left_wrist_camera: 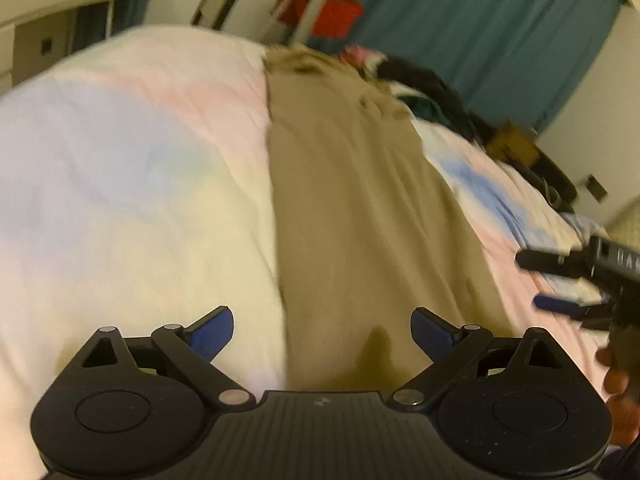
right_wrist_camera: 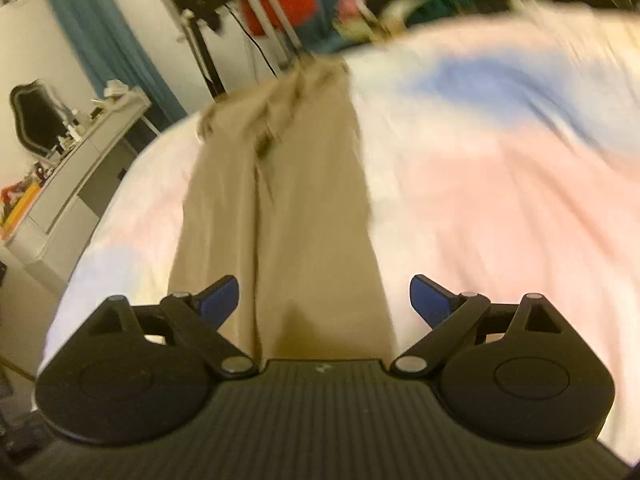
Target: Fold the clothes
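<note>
While both frames are motion-blurred, the layout reads clearly enough. Tan trousers lie stretched out lengthwise on the bed, on a pastel quilt of pink, blue and cream patches. Their crumpled far end sits near the far edge of the bed; the near end runs under the camera in each view.

Left hand-held gripper: jaws spread wide, blue pads well apart, nothing between them. It hangs over the near end of the trousers, the left pad above bare quilt, the right pad above tan cloth. Contact with the fabric cannot be told.

Right hand-held gripper: also spread wide and holding nothing. In its own view the trousers run up the middle, with a lengthwise crease (or the line between the two legs, too blurred to say). The left pad is over tan cloth, the right pad over quilt. From the left wrist view this gripper shows at the right edge, over the quilt just beside the trousers, fingers parted, the person's hand below it.

Surroundings: a heap of dark and coloured clothes at the far side of the bed, teal curtain behind, something red by a metal stand, a white dresser off to the left in the right wrist view.
</note>
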The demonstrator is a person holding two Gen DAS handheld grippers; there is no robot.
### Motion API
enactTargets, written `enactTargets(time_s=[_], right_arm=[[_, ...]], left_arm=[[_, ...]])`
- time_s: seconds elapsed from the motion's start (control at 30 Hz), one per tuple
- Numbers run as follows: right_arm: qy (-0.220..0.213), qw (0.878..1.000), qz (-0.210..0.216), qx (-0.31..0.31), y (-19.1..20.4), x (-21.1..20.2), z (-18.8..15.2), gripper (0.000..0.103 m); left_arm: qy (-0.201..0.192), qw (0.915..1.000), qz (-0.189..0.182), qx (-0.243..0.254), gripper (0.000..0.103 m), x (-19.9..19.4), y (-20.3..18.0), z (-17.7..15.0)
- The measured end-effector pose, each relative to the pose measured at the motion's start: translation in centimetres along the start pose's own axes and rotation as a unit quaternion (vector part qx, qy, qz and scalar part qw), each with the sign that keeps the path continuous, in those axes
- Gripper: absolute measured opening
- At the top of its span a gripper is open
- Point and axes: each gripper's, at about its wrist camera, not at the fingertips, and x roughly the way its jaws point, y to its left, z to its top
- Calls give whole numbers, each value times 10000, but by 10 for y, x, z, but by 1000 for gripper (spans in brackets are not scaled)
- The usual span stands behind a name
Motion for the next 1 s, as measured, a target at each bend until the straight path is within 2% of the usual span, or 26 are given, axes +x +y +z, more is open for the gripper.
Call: enactTargets(time_s=[0.1,0.2,0.3,0.33,0.4,0.47,0.67,0.77,0.83,0.87,0.93,0.97,1.0], right_arm=[[256,9961,-62,840,-32,-18,-31,94],[510,9866,137,1547,-53,-21,-45,94],[515,9825,76,1787,-59,-18,-47,94],[572,9818,72,1811,-61,-15,-47,94],[699,9811,73,1804,-63,-10,-49,94],[766,9827,66,1683,-62,-10,-50,94],[810,9821,119,1695,-66,-19,-55,94],[847,9799,129,1800,-68,-20,-56,94],[898,9797,118,1790,-67,-21,-57,94],[927,9797,116,1773,-67,-21,-58,94],[999,9791,155,1762,-66,-21,-60,94],[1028,9784,186,1783,-67,-22,-61,94],[1020,9769,218,1866,-68,-24,-62,93]], left_arm=[[431,9987,-131,-252,94,-1,0,-12],[668,9970,-183,-358,85,2,-1,-20],[712,9970,-71,-309,61,1,-2,-24],[744,9968,-73,-300,41,0,-2,-24],[773,9965,-94,-316,17,-3,-1,-25],[689,9965,-166,-447,4,-12,3,-24],[372,9926,-402,-1083,2,-47,26,-23],[373,9890,-418,-1368,3,-49,35,-24],[438,9893,-336,-1353,3,-46,34,-24],[490,9891,-292,-1361,7,-43,34,-24],[629,9873,-260,-1434,22,-37,38,-27],[689,9864,-267,-1469,41,-34,39,-28],[743,9856,-276,-1497,54,-31,39,-29]])
